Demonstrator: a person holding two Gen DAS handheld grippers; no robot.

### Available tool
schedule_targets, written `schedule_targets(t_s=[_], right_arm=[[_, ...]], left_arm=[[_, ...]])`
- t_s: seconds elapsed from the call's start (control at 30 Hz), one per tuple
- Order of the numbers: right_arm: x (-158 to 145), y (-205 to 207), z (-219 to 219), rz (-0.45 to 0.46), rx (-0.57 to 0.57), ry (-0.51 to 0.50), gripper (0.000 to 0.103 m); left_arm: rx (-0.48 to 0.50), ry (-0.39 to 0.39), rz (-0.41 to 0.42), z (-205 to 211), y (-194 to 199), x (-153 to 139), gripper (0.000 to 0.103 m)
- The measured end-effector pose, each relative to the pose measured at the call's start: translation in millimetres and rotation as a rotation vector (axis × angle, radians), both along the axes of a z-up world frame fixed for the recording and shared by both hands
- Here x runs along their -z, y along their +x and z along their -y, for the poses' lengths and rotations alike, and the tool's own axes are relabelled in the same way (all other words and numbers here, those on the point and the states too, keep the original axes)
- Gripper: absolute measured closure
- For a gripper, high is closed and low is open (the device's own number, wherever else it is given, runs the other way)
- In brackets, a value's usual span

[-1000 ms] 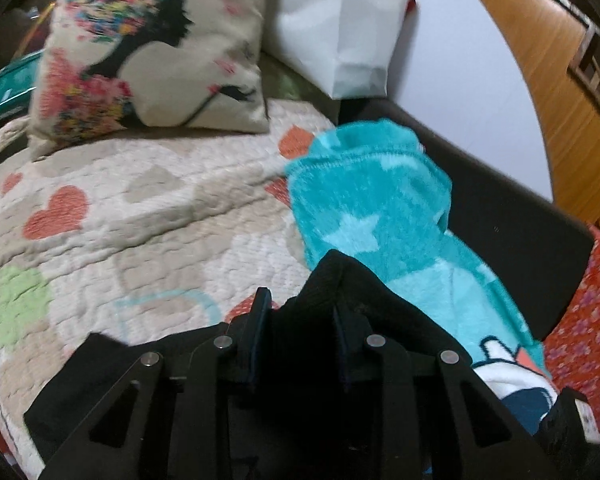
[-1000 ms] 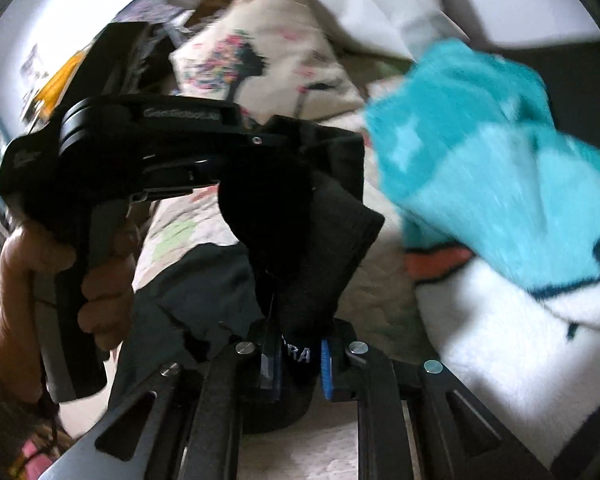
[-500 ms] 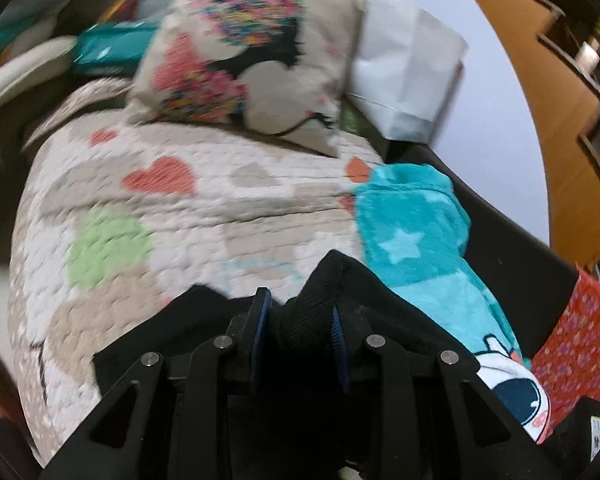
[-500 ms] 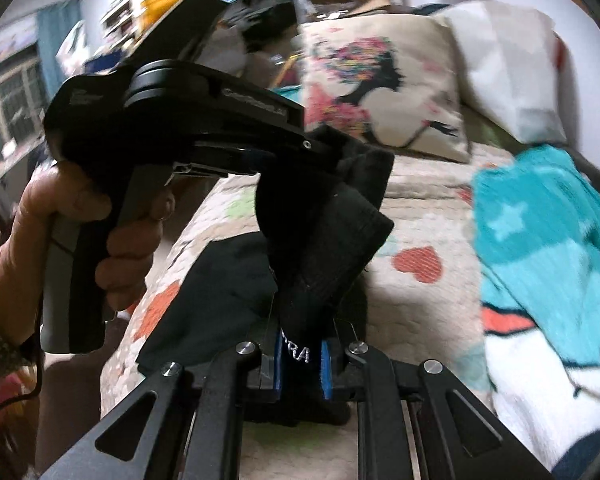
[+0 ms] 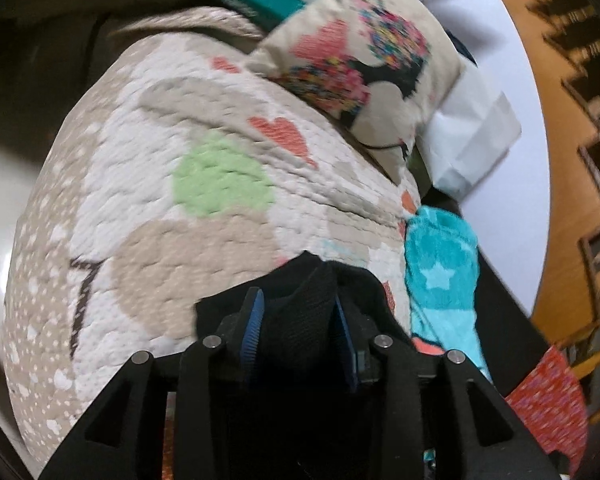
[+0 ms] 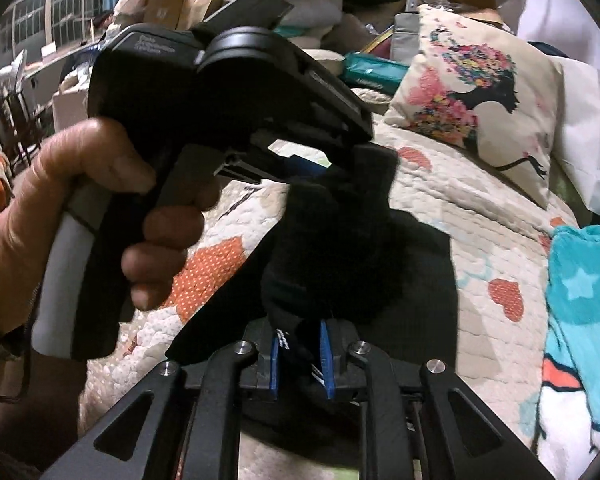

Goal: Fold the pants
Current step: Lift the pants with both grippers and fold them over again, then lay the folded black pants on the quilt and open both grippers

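A big quilt [image 5: 188, 216] with hearts and a green spot covers the bed, and it lies under and in front of both grippers. Past them, at the far end of the quilt, a pillow [image 6: 480, 96] with a flower-haired lady on it leans up. A fuzzy blue blanket [image 6: 584, 300] with stars sits off to the right of the right gripper [image 6: 302, 360]. The black pants [image 6: 340, 248] are soft and dark, with a bumpy knit look. One part of them lies flat on the quilt, right in front of the right gripper. Another part is bunched up thick and lifted off the quilt, and it runs from the right gripper up to the left gripper [image 5: 296, 332]. The left gripper has a fat fold of the pants between its blue pads [image 5: 253, 332], and its jaws are opening, with the cloth still pressed by the pads. The right gripper has a thin edge of the pants with small white letters between its jaws, and these jaws are opening too. I cannot tell if they still press the cloth. A hand [image 6: 80, 216] holds the left gripper by its handle, up and to the left of the right gripper.
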State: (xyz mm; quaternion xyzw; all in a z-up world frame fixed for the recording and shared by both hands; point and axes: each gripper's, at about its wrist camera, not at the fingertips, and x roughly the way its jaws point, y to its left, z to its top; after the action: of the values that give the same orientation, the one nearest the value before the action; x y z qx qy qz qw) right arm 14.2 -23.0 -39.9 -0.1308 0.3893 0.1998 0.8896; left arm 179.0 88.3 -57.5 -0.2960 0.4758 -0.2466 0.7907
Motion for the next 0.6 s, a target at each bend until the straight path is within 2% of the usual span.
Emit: schedule_targets(t_s=[0.1, 0.23, 0.27, 0.3, 0.33, 0.5, 0.6], right_arm=[[7.6, -4.4, -10.1, -0.003, -0.024, -0.02, 0.074], [15.2, -7.6, -20.5, 0.008, -0.044, -0.043, 0.066], [16.1, -10.2, -22.7, 0.007, -0.052, -0.041, 0.055], [17.3, -12.2, -24.9, 0.002, -0.065, -0.032, 0.039], [17.8, -14.7, -27.9, -0.002, -0.085, -0.019, 0.034], [18.7, -40.4, -50.3, 0.019, -0.21, -0.073, 0.032], [11.4, -56.2, -46.3, 0.014, -0.264, -0.096, 0.032]], left_arm=[[-0.06, -0.061, -0.03, -28.2, -4.4, 9.3, 0.069], [-0.123, -0.069, -0.061, -56.5, -10.0, 17.9, 0.069], [-0.137, -0.061, -0.069, -61.8, -11.3, 19.4, 0.069], [-0.149, -0.05, -0.08, -66.9, -13.1, 20.8, 0.068], [-0.157, -0.036, -0.085, -70.2, -14.9, 21.8, 0.068], [-0.217, 0.058, -0.107, -84.6, -25.2, 20.8, 0.067], [-0.242, 0.108, -0.139, -91.0, -34.0, 21.8, 0.067]])
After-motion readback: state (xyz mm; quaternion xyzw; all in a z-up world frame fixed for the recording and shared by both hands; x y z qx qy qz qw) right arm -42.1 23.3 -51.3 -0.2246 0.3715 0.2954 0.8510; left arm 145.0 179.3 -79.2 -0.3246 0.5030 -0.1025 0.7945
